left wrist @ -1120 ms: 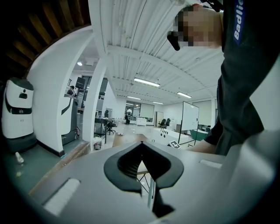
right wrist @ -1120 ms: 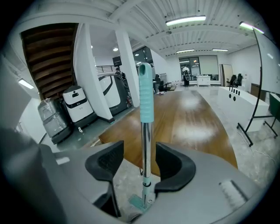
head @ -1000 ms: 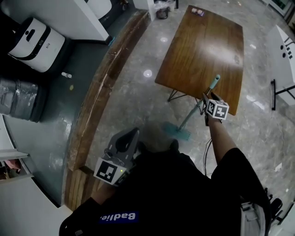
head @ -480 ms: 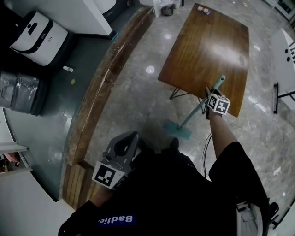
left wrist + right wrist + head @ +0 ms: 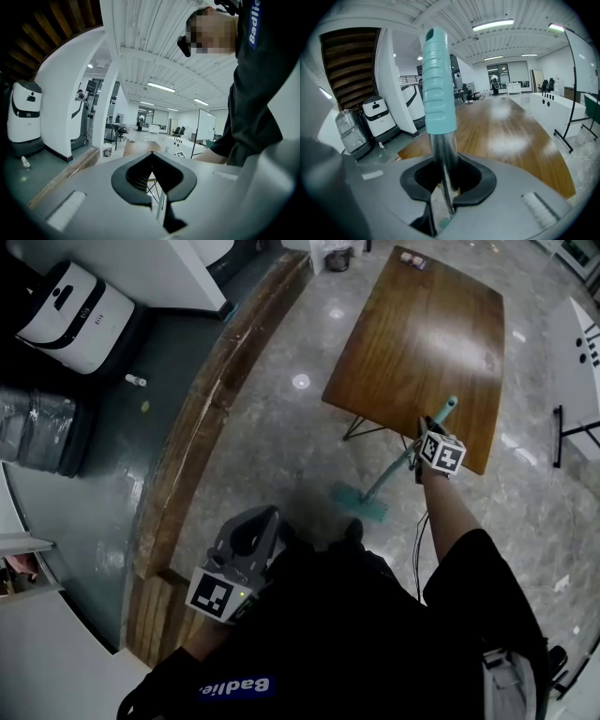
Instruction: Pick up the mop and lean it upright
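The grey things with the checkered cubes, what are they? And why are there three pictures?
They are grabbing tools, one in each of a person's hands. One picture looks down from a camera on the person's head. The other two come from cameras riding on the tools. The right gripper has just been closing its jaws on the shiny pole of a mop. The mop's flat head rests on the floor beside a brown table. The left gripper has its jaws shut on nothing.
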Available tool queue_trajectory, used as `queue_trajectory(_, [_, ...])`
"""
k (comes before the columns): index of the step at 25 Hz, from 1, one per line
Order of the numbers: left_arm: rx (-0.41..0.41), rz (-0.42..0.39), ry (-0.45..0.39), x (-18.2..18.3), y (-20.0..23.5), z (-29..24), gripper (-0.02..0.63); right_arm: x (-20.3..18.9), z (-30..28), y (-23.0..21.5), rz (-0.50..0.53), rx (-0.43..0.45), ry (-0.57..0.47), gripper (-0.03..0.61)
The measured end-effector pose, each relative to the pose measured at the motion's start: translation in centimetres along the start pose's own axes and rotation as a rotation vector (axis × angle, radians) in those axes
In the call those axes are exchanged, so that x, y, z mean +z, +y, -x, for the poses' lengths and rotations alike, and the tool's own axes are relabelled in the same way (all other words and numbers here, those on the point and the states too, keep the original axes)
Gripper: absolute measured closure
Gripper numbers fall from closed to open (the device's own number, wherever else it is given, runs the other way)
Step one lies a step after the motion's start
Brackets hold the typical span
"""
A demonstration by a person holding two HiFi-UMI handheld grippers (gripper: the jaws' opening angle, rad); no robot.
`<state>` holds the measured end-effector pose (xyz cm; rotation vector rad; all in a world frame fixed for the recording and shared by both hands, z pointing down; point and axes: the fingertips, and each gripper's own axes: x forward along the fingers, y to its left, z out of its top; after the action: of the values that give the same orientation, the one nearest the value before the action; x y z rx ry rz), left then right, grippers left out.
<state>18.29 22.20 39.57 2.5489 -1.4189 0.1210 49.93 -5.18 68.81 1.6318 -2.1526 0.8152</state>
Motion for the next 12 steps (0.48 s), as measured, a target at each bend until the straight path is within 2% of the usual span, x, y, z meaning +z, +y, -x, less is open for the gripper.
queue_trajectory(7, [-0.029,-0.003,-0.012,0.2,0.7,0.3,0.594,-1.3,2.5,2.5,-0.006,0.028,-0.002,0.506])
queue_trajectory(12, [-0.054,-0.002,-0.032,0.7,0.9,0.5,0.594,-3.0,5.8,4.8,0.063,0.07,0.017,0.508])
